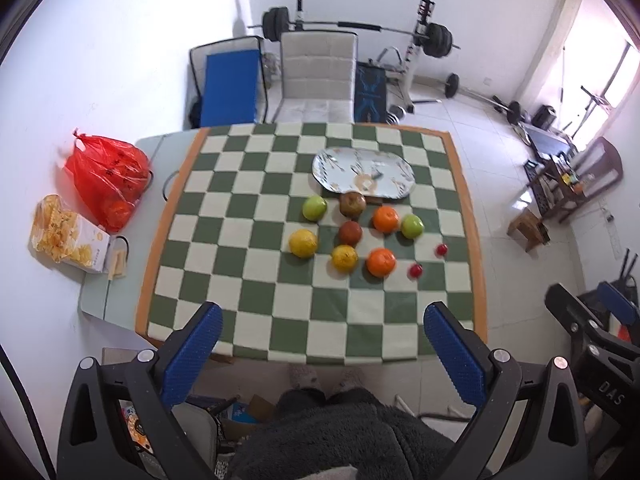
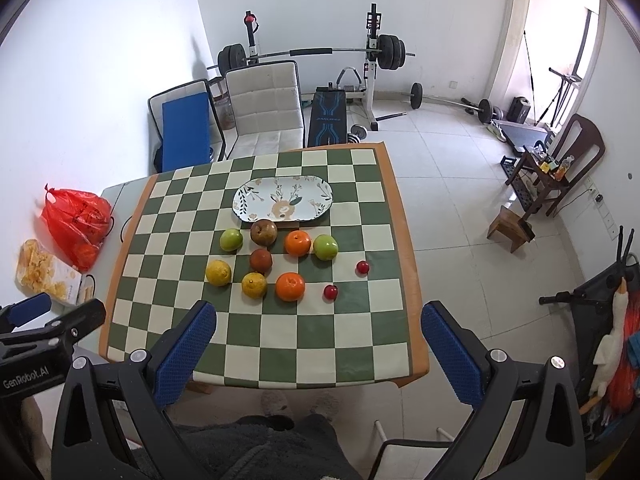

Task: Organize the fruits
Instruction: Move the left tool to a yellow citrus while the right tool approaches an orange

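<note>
Loose fruit lies on a green-and-white checkered table (image 1: 248, 280) (image 2: 280, 344): two green apples (image 2: 231, 239) (image 1: 314, 207), two oranges (image 2: 290, 286) (image 1: 381, 262), two yellow citrus (image 2: 218, 272) (image 1: 303, 243), two brown-red fruits (image 2: 263, 232) (image 1: 352, 203) and two small red fruits (image 2: 330, 292) (image 1: 415, 270). An oval patterned plate (image 2: 248, 200) (image 1: 324, 164) sits bare just beyond them. My left gripper (image 1: 322, 332) and right gripper (image 2: 318, 332) both hover high over the table's near edge, open and holding nothing.
A red plastic bag (image 1: 106, 176) and a snack box (image 1: 68, 240) lie on the table's left part. A white chair (image 1: 316, 76) stands behind the table, with a barbell rack (image 2: 312, 52) beyond. The person's slippers (image 1: 300, 376) show below. Stools and a wooden chair (image 2: 576, 148) stand at right.
</note>
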The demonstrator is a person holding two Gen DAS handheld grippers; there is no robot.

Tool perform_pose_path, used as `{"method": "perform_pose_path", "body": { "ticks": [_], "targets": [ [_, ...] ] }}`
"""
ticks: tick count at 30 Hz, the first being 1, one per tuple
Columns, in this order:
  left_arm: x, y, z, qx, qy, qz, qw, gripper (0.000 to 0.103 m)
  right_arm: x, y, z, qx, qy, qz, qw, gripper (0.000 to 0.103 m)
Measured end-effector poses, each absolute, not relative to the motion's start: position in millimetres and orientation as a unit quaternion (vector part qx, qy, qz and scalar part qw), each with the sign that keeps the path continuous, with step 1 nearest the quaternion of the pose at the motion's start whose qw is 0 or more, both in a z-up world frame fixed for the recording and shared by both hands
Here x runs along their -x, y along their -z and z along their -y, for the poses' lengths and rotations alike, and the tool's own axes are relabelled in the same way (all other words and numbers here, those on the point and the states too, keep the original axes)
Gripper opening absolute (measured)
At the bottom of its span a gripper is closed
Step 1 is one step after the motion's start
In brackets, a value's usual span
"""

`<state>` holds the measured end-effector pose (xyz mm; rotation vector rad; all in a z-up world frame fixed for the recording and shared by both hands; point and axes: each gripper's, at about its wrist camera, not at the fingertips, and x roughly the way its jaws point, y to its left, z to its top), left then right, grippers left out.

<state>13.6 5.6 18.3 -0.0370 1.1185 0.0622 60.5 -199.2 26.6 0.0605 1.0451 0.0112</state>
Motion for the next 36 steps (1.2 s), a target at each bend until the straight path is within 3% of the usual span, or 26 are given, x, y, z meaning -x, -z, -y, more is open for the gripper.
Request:
{"method": "perform_pose_path", "body": {
  "ticks": [9,20,29,36],
  "targets": [
    [-71,46,-9,-0.089,-0.142,-0.484,0.859,0.103,-125,89,197,-0.07,-0.064,-0.545,0.833,0.103],
    [-180,190,-41,-0.15,-0.122,-0.584,0.789,0.103,-213,278,155,-0.097,-0.042,-0.649,0.753,0.102],
    [-244,298,-42,-0.132,-0.035,-0.679,0.722,0.102,-247,359,140,-0.108,0.012,-0.704,0.702,0.101],
    [-256,343,-36,-0.081,0.026,-0.727,0.681,0.097,-263,389,133,-0.106,0.024,-0.722,0.683,0.101]
  ]
}}
